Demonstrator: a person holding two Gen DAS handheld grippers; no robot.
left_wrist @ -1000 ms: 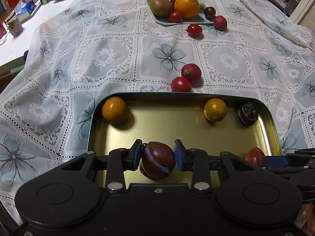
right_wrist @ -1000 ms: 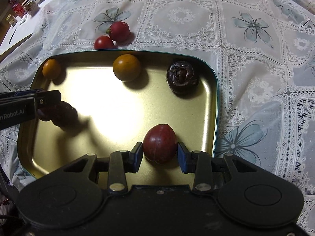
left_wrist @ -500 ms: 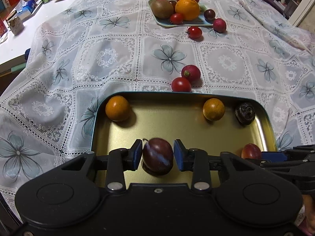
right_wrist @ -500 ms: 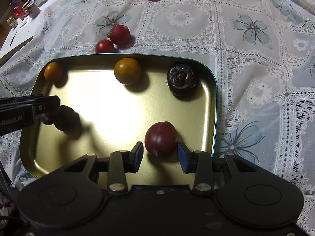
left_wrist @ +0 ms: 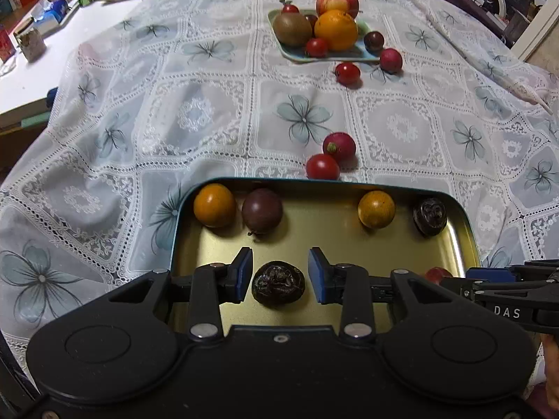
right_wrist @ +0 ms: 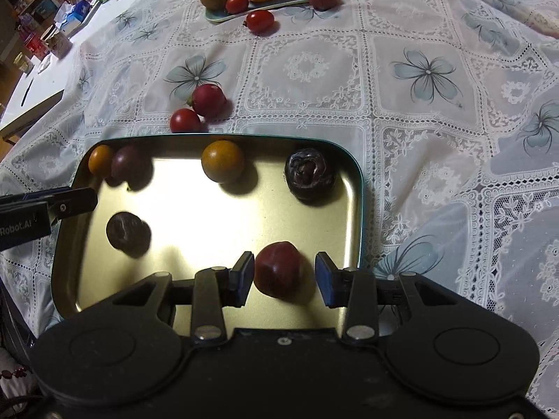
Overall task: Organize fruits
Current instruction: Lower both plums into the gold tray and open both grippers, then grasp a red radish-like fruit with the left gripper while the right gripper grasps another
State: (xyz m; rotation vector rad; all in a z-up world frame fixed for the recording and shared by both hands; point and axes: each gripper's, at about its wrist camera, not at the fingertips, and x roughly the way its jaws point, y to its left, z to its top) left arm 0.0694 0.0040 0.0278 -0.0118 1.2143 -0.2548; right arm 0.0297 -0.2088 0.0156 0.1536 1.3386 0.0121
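Both tongs gape, clamping nothing. My left gripper [left_wrist: 280,271] straddles a wrinkled dark fruit [left_wrist: 278,282]; my right gripper [right_wrist: 283,277] straddles a smooth red plum [right_wrist: 277,269]. Both fruits rest in the gold metal tray [right_wrist: 353,188] (sorting bin, I judge).

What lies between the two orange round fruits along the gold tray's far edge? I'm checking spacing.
A smooth dark purple plum sits beside the left orange fruit; from it to the right orange fruit the gold metal tray is bare, per the left wrist view.
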